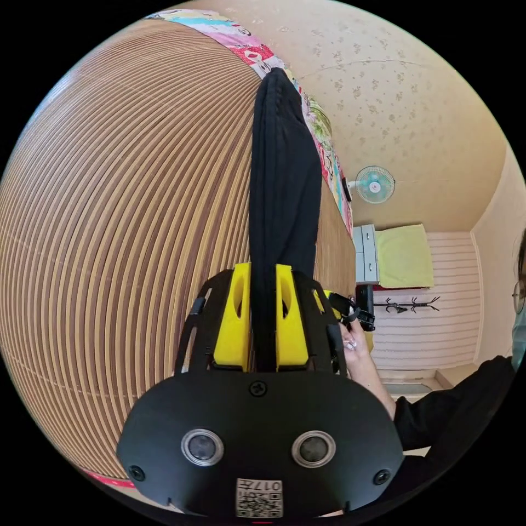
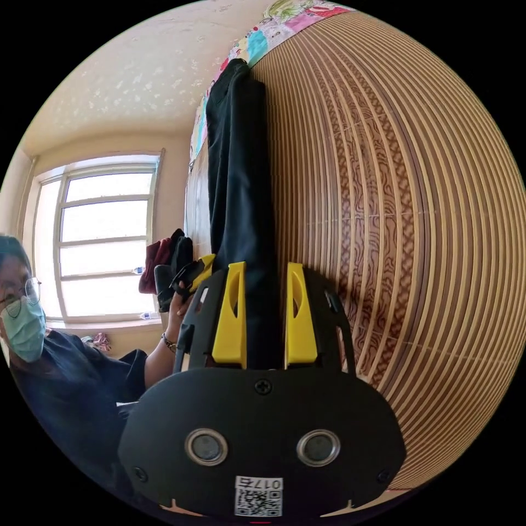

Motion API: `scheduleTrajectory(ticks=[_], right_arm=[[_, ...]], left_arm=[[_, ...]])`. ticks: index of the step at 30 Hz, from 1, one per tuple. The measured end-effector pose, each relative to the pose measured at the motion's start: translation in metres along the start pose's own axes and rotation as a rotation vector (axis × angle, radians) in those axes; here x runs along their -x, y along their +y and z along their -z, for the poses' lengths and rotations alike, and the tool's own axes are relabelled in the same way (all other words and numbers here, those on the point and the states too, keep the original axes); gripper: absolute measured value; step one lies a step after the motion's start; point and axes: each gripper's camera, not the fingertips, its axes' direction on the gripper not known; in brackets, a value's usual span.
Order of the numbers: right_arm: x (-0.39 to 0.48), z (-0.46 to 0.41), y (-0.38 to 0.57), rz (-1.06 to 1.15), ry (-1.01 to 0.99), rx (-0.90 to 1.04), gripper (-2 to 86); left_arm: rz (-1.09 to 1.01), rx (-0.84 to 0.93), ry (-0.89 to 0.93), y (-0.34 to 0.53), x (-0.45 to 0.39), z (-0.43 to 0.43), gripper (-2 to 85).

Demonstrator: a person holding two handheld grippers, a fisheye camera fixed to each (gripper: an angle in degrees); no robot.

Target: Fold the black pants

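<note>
black pants (image 1: 282, 181) clamped in left gripper (image 1: 262, 274), right gripper (image 2: 265, 271)

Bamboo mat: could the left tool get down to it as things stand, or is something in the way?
Probably not freely: the left tool is shut on the black pants, whose fabric stretches from its jaws out over the bamboo mat. It would have to let go first.

black pants (image 1: 282, 181) hang as a long narrow bunched strip, stretched taut above the striped mat (image 1: 120, 219)
</note>
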Motion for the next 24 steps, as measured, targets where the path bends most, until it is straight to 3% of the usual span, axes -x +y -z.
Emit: scheduleTrajectory(ticks=[4, 13, 17, 24], right_arm=[[-0.014, 0.005, -0.014, -0.047, -0.158, 0.073, 12.1], [0.002, -0.002, -0.055, 0.013, -0.183, 0.241, 12.9], [0.011, 0.018, -0.04, 0.053, -0.077, 0.084, 13.2], [0.015, 0.006, -0.044, 0.1, -0.154, -0.042, 12.8]], left_arm=[[0.023, 0.06, 0.099, -0.006, 0.005, -0.005, 12.7], [0.026, 0.102, 0.129, -0.014, -0.001, 0.005, 13.5], [-0.005, 0.071, 0.061, -0.002, -0.008, 0.015, 12.9], [-0.013, 0.008, 0.09, -0.003, -0.022, -0.006, 12.5]])
